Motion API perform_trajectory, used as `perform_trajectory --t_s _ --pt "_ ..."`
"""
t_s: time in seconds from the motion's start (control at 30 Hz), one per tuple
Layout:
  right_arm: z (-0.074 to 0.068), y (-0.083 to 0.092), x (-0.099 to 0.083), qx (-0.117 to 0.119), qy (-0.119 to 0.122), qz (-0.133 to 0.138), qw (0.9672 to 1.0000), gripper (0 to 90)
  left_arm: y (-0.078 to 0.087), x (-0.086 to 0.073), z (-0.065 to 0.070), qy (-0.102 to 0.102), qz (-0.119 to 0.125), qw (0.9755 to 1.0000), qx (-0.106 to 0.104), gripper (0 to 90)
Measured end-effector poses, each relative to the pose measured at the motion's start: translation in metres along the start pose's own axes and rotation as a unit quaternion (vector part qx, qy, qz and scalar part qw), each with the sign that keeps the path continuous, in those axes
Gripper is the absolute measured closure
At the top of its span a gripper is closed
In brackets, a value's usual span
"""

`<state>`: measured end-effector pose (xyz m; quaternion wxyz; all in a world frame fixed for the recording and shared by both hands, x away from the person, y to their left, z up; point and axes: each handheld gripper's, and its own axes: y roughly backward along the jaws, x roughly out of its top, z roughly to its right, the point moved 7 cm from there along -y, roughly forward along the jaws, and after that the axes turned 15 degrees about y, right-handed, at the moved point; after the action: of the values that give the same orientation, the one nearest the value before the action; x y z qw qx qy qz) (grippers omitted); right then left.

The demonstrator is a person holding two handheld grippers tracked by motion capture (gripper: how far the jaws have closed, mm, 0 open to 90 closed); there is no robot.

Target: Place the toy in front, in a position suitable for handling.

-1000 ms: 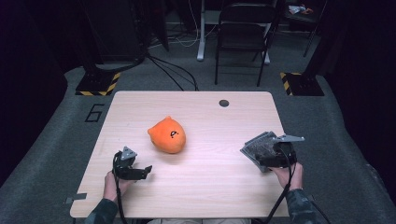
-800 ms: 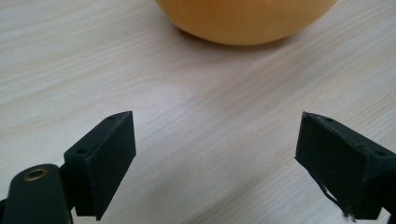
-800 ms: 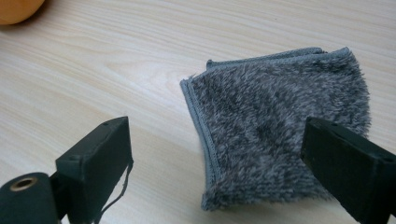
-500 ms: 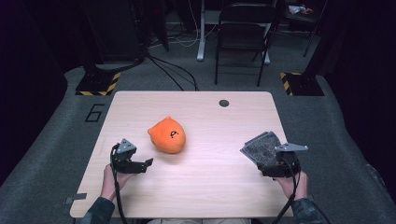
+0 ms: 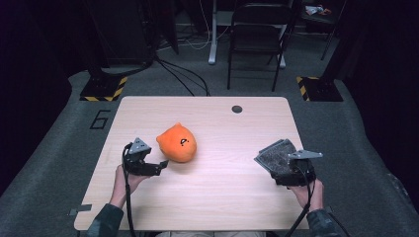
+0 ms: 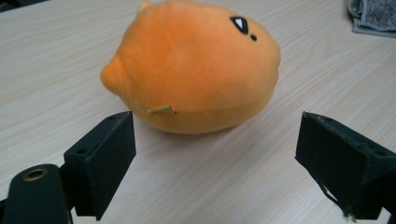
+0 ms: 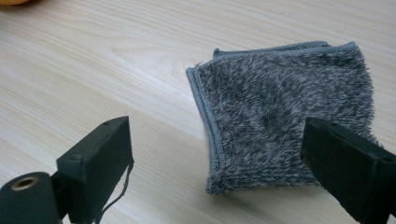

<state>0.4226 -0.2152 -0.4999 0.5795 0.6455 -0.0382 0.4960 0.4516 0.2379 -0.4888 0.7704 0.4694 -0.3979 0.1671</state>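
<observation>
Left gripper (image 5: 160, 164) jaws apart, just near-left of orange plush (image 5: 177, 142). Right gripper (image 5: 276, 170) jaws apart, empty, over folded grey cloth (image 5: 274, 155).

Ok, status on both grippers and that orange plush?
Left gripper open, short of the orange plush toy. Right gripper open over the folded grey cloth, no grip. Nothing between either gripper and its item.

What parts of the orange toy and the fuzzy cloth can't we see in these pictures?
- Orange plush toy: its underside rests on the table, and its far side is turned away in the left gripper view. Its face marks are too small to read in the high view.
- Grey cloth: its near corner is hidden behind the right gripper in the high view. What lies between its folded layers is hidden in the right gripper view.
</observation>
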Motion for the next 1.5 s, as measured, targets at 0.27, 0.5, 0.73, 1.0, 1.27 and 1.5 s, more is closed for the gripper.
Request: perform_trajectory --t_s 0.27,0.5,0.73,1.0,1.27,1.5 --pt "0.0 -0.001 0.001 0.004 0.003 -0.002 1.0 8.3 -0.005 0.015 0.006 -0.007 0.001 0.9999 -0.015 11.7" --pt "-0.002 -0.003 0.001 0.008 -0.002 -0.004 1.0 8.5 -0.013 0.029 0.012 -0.011 0.006 0.9996 -0.026 11.8" --pt "-0.004 -0.006 0.001 0.012 0.002 -0.005 0.9999 8.7 -0.025 0.04 0.014 -0.019 0.004 0.9993 -0.031 12.9" --pt "-0.003 -0.005 -0.001 0.014 0.0 -0.01 0.9999 8.9 -0.051 0.04 0.01 -0.02 -0.023 0.9992 -0.027 14.3" --pt "-0.004 -0.006 -0.002 0.016 0.001 -0.014 0.9998 9.0 -0.066 0.035 0.009 -0.04 -0.045 0.9982 -0.003 18.7" --pt "-0.004 -0.006 -0.002 0.017 0.003 -0.013 0.9998 9.5 -0.077 0.023 0.014 -0.062 -0.046 0.9968 0.018 45.7"
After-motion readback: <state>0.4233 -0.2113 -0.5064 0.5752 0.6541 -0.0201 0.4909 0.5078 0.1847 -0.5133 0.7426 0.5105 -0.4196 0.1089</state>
